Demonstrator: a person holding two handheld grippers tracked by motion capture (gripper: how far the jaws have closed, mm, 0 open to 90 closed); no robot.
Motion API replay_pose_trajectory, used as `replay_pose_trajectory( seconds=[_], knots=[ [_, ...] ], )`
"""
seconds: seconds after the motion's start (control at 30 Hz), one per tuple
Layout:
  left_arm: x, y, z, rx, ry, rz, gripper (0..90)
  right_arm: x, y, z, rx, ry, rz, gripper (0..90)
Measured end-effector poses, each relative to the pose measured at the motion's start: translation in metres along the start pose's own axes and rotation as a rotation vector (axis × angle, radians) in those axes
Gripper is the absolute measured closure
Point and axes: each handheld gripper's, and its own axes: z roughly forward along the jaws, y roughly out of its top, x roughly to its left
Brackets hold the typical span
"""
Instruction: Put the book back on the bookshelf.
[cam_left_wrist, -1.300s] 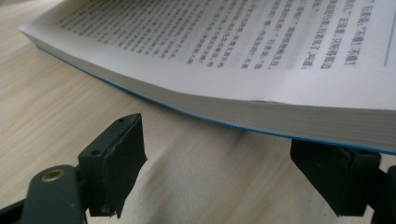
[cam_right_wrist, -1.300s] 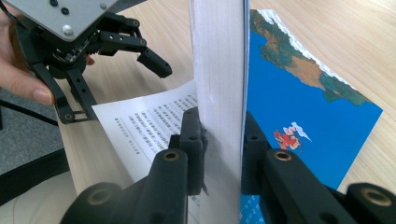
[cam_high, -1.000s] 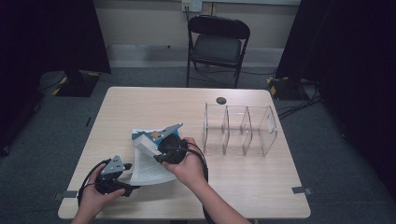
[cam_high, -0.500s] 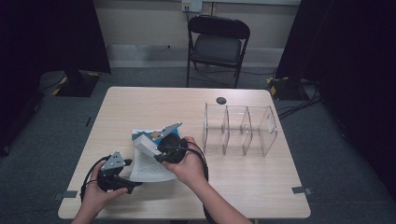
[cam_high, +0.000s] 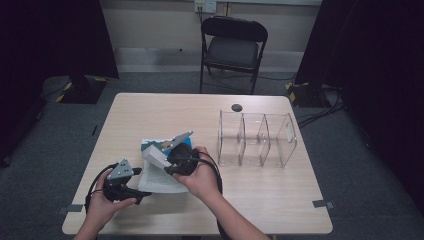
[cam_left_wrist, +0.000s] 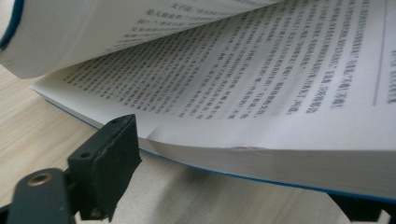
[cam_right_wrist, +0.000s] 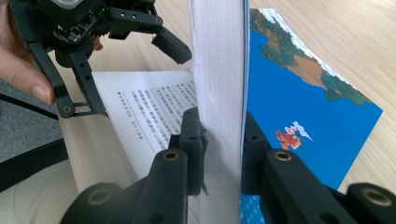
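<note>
Book (cam_high: 159, 172) lies open on the tabletop (cam_high: 260, 200) near my edge, well apart from the clear divider rack (cam_high: 257, 137). My right tool (cam_right_wrist: 222, 140) is pinching a thick block of pages with the blue cover — if that grip slips, the block flops shut or tears. My left tool (cam_left_wrist: 233, 186) is spread around the lower pages' edge — push in too hard and I crease them.

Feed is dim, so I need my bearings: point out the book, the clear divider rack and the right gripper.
book (cam_right_wrist: 308, 93), right gripper view, on its blue cover.
clear divider rack (cam_high: 256, 139), high view, on a middle partition wall.
right gripper (cam_right_wrist: 223, 140), right gripper view, midway between its fingertips, which clamp a wad of pages.
</note>
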Motion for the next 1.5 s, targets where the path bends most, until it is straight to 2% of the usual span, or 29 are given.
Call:
replay_pose_trajectory(
  seconds=[0.07,0.1,0.17,0.27,0.4,0.47,0.53,0.63,0.8,1.0,1.2,1.37,1.5],
  knots=[
    [0.001,0.003,0.001,-0.002,-0.003,-0.004,11.2,0.000,0.000,0.000,0.000,-0.002,-0.001,76.7],
    [0.002,0.007,0.001,0.001,-0.002,0.008,11.2,-0.002,0.000,0.000,-0.010,0.008,-0.015,76.7],
    [0.002,0.008,0.001,0.003,0.003,0.015,11.3,-0.002,0.000,-0.001,-0.008,0.008,-0.014,76.7],
    [0.002,0.011,0.000,0.003,0.000,0.011,11.3,-0.002,0.000,-0.001,-0.009,0.011,-0.013,76.7],
    [0.004,0.015,-0.003,-0.020,-0.002,-0.015,11.6,-0.002,0.000,-0.001,-0.014,0.014,-0.019,76.7],
    [0.005,0.018,-0.004,-0.019,-0.006,-0.009,11.6,-0.001,0.000,-0.001,-0.015,0.017,-0.018,76.7],
    [0.004,0.024,-0.005,-0.004,-0.001,0.023,11.6,0.000,0.000,-0.003,-0.006,0.015,-0.018,76.7],
    [0.004,0.026,-0.005,0.000,-0.002,0.030,11.5,-0.001,0.000,-0.004,-0.007,0.018,-0.020,76.7],
    [0.005,0.032,-0.005,0.006,-0.003,0.034,11.5,-0.002,0.001,-0.005,-0.004,0.020,-0.022,76.7],
    [0.007,0.035,-0.007,-0.022,-0.009,0.029,11.6,-0.004,0.000,-0.006,-0.012,0.032,-0.027,76.7],
    [0.006,0.041,-0.010,-0.007,0.001,0.043,11.6,-0.005,0.001,-0.010,-0.021,0.037,-0.022,76.7],
    [0.006,0.042,-0.010,-0.013,-0.005,0.028,11.5,-0.005,0.002,-0.011,-0.020,0.036,-0.018,76.7],
    [0.006,0.043,-0.011,-0.006,0.005,0.054,11.1,-0.005,0.003,-0.012,-0.017,0.035,-0.026,76.7]
  ],
)
